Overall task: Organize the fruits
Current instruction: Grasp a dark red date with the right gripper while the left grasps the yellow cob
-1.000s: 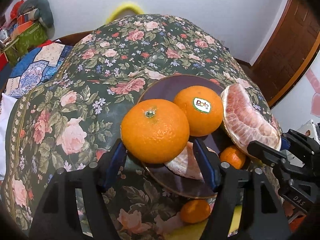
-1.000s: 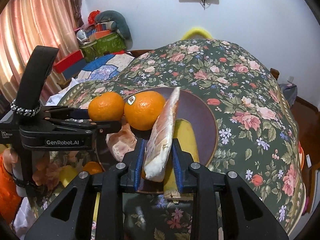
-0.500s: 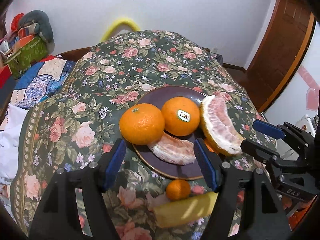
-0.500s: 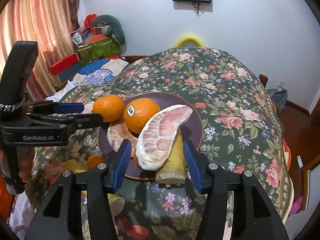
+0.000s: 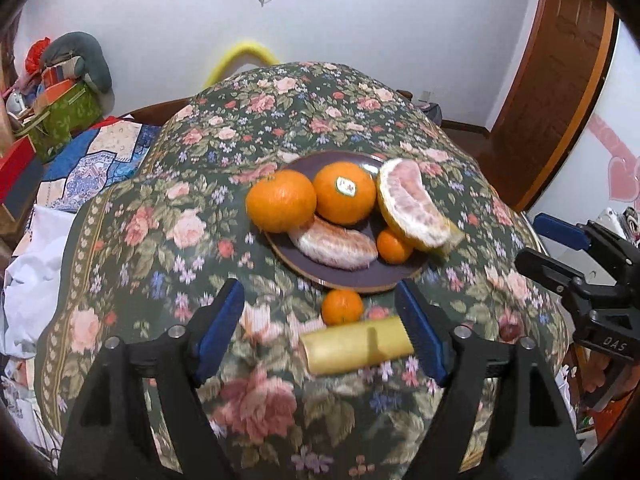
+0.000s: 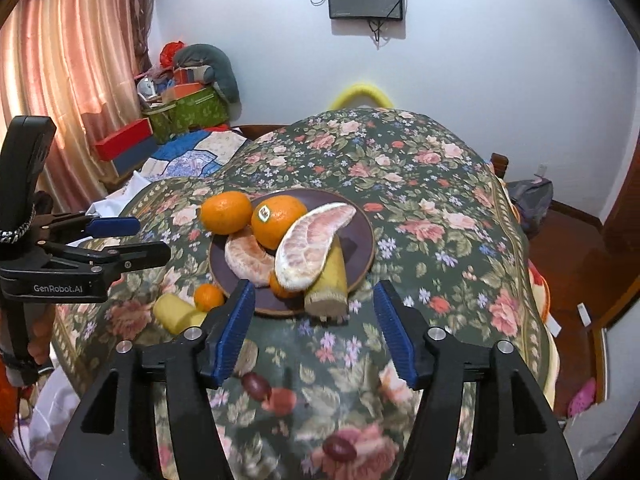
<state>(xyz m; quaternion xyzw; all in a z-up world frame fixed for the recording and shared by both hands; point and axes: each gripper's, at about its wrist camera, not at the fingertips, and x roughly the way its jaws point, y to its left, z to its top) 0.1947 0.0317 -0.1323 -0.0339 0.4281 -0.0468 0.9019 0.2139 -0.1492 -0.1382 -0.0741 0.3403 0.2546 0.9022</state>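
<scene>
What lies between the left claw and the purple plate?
In the left wrist view, a small mandarin and a yellow peel piece lie between left claw and plate.

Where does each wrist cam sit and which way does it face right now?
Left wrist: on the left gripper, looking forward and down over its open blue-padded fingers at the plate from the near side; the right gripper shows at the right edge.
Right wrist: on the right gripper, facing the same plate from further right; the left gripper shows at the left edge.
Shared: plate, stickered orange, small tangerine off the plate, floral tablecloth.
</scene>
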